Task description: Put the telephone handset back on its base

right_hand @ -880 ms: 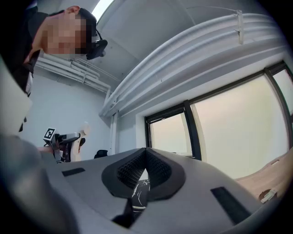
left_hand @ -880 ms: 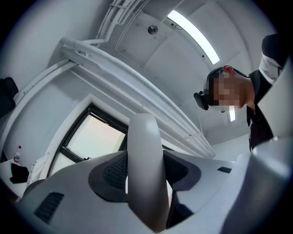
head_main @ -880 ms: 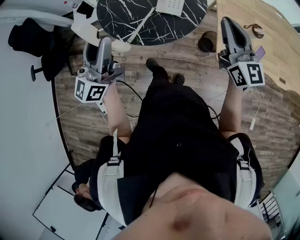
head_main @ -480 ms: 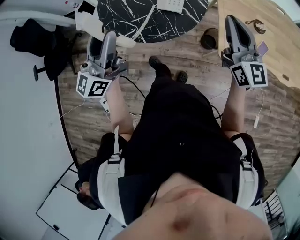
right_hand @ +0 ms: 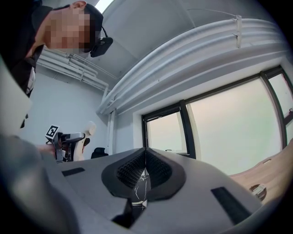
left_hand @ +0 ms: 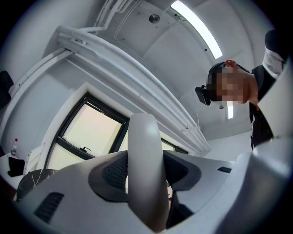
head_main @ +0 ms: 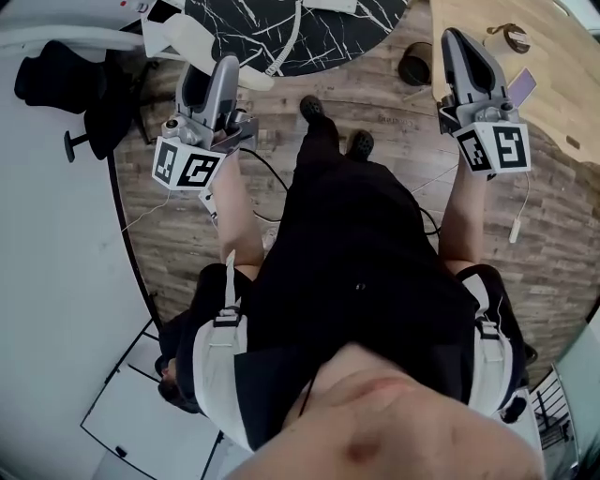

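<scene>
Surface [head_main: 347, 33] edge at 12 o'clock, floor [head_main: 375, 98] gap before it, base [head_main: 330, 5] cut off, left claw [head_main: 208, 75] gripping handset [left_hand: 145, 173], right claw [right_hand: 145, 167] closed.

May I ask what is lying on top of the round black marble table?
A white cord crosses the black marble table, and a sliver of the white telephone base shows; the rest is out of frame.

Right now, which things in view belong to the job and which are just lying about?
Job: handset, clamped in the left gripper; its coiled cord; telephone base, at the head view's top edge; marble table.
Lying about: wooden table, dark round container on the floor, white cable, black chair.
</scene>
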The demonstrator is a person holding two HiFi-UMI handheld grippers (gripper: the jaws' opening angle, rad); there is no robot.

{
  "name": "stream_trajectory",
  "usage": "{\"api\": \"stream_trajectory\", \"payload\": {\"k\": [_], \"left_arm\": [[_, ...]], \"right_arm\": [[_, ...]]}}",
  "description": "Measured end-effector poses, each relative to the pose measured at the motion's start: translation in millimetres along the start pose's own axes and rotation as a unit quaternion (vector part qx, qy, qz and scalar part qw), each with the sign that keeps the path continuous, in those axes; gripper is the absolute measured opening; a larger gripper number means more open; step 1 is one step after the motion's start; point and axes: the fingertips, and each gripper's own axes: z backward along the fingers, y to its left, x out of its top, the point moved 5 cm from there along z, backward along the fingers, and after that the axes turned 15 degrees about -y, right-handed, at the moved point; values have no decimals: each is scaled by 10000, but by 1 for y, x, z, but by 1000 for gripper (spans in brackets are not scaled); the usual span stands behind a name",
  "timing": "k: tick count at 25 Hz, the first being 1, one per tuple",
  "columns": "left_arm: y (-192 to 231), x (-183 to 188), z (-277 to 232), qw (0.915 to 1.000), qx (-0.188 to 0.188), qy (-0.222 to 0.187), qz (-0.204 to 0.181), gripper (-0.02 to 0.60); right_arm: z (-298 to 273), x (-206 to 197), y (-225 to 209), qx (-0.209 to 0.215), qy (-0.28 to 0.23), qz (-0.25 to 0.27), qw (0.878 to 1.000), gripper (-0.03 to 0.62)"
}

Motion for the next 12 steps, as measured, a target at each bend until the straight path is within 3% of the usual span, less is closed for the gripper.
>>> {"api": "stream_trajectory", "payload": {"k": [12], "left_arm": [[38,-33,-37,9991,-147,336,236,229]], "right_arm": [[-23,-27,-17,-227,214,16,9995,31]]}}
